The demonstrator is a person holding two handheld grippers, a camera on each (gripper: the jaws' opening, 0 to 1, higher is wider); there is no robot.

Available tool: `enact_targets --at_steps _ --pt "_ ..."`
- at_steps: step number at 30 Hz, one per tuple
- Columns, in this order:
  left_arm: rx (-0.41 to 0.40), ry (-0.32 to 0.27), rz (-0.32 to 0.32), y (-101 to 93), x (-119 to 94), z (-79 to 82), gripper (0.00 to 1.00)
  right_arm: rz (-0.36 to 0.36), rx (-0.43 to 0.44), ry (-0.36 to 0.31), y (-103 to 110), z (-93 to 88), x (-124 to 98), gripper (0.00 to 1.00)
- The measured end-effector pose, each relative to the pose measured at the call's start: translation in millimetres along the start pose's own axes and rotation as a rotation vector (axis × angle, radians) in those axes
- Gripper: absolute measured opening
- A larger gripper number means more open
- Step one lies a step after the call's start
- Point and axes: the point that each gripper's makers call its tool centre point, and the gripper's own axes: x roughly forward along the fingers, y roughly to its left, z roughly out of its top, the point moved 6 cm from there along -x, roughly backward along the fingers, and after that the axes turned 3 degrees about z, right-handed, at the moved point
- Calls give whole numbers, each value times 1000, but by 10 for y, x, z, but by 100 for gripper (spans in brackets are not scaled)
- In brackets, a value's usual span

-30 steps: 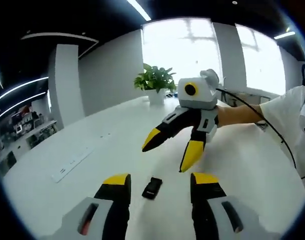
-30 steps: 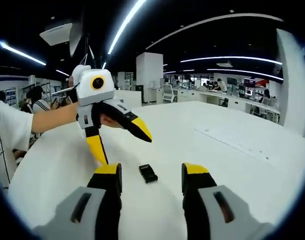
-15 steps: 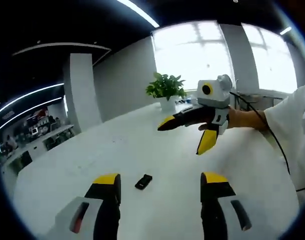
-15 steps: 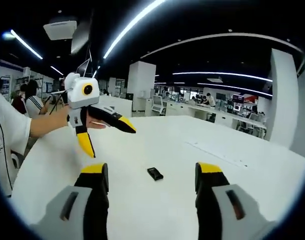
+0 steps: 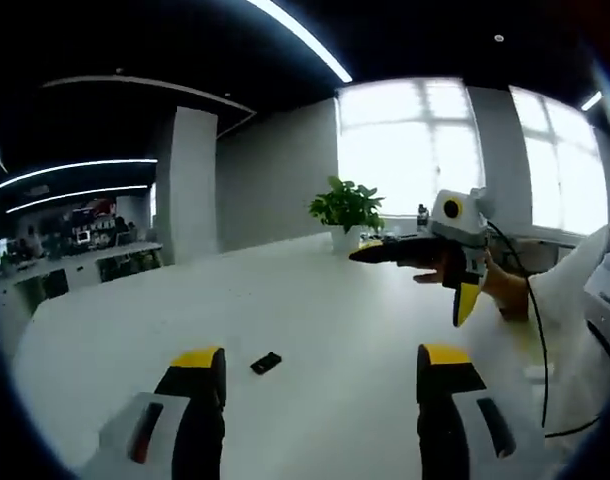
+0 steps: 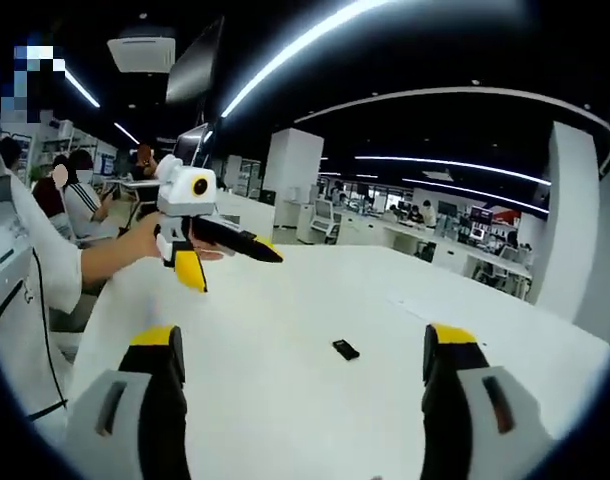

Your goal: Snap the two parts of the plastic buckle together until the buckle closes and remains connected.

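The small black buckle [image 5: 266, 362] lies flat on the white worktop [image 5: 315, 300], out in the middle, well apart from both tools. From here it looks like one piece, so I think it is already clicked shut, though it is too small to be sure. The left tool [image 5: 320, 365] is spread wide and holds nothing. The right tool [image 6: 303, 345] is spread wide too, also holding nothing. To do this well, leave the buckle alone and keep it in sight.
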Motion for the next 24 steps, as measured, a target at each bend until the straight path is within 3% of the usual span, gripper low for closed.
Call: enact_targets --at_steps 8,11,14,18,24 --pt "5 -30 103 -136 -301 19 95 -15 13 -16 140 29 -199 100" --pt "-2 -17 103 -197 -376 -30 96 -24 20 -22 173 23 -266 100" --pt "-40 -40 103 -269 -441 -81 99 -46 19 -34 214 22 -348 100" --pt "-46 -10 135 -318 -531 -184 99 -73 14 -39 255 1 -456 100" --pt "-53 22 221 -362 -647 -341 99 -117 77 -50 288 -157 -575 100"
